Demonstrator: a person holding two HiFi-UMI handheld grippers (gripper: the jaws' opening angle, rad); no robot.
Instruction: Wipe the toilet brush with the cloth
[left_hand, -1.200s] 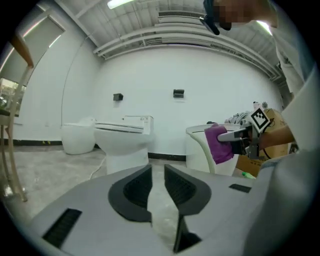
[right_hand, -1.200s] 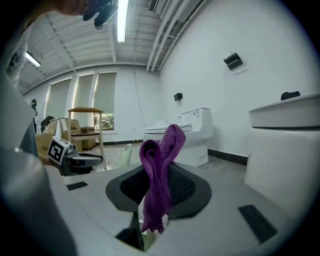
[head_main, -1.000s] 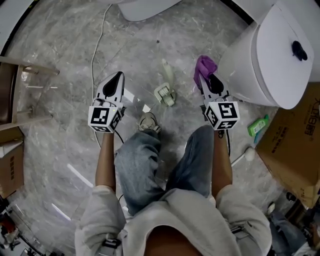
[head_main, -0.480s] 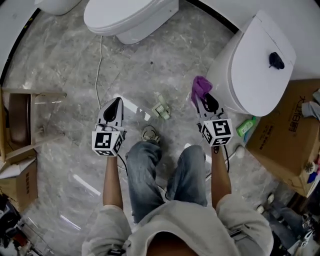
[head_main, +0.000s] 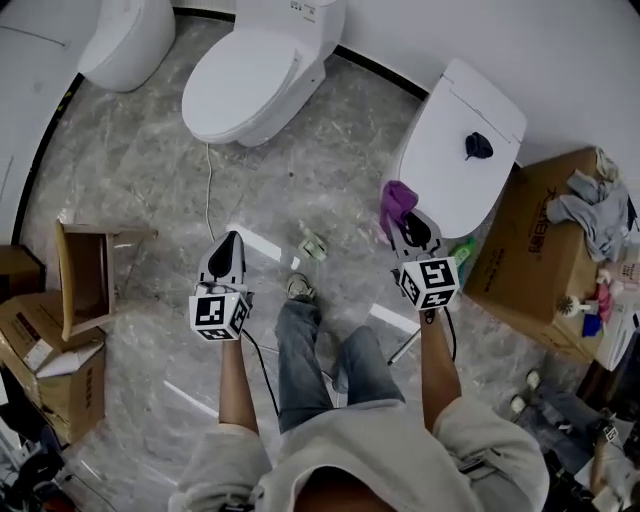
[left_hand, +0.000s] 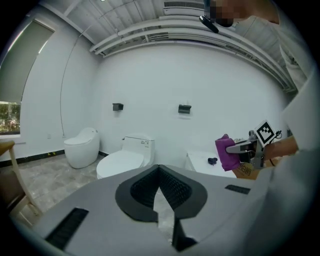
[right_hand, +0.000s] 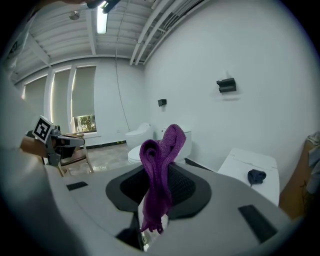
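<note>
Purple woolly cloth (head_main: 397, 197) is hanging pinched in the right claw (head_main: 403, 218) while the left claw (left_hand: 159, 170) is hovering shut, empty; wiping the white toilet brush (head_main: 404, 349), seemingly lying unheld on the grey marble floor (head_main: 150, 170), is risking rolling it.

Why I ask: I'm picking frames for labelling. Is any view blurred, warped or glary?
Head view: sharp, even light, glare streaks on the marble floor. Both gripper views: heavy fisheye, black corners. Right gripper view: purple cloth crisp, ceiling lamp flares.

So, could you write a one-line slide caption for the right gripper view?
Right gripper shut on a purple cloth, with a white toilet behind.
</note>
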